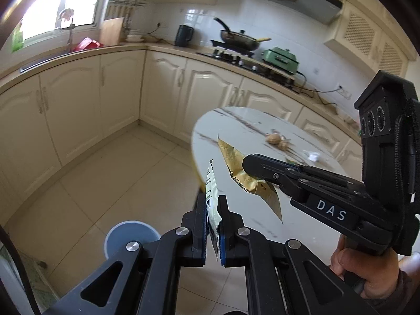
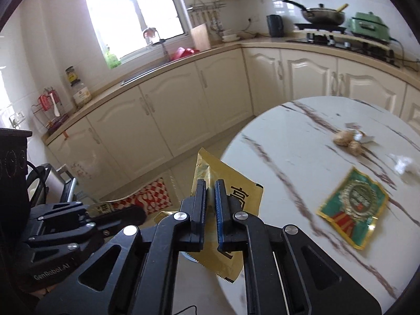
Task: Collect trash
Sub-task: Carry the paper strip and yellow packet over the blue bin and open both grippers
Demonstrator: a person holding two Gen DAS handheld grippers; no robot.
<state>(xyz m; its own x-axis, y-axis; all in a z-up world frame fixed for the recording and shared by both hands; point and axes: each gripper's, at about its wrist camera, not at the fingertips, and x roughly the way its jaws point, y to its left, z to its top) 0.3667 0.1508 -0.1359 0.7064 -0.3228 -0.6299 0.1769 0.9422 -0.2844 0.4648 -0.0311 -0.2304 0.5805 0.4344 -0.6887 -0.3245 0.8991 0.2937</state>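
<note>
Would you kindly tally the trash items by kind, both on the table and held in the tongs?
Wrappers: 3, namely white wrapper, gold wrapper, green wrapper
Walnuts: 2
Crumpled white paper: 1
Total: 6

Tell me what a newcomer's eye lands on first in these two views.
First, the two black grippers up front, each shut on a wrapper: the left gripper pinches a white packet, the right gripper a gold wrapper, both off the edge of the round marble table. Next, the green and red packet lying flat on that table, with walnuts and a crumpled white scrap beyond it.
</note>
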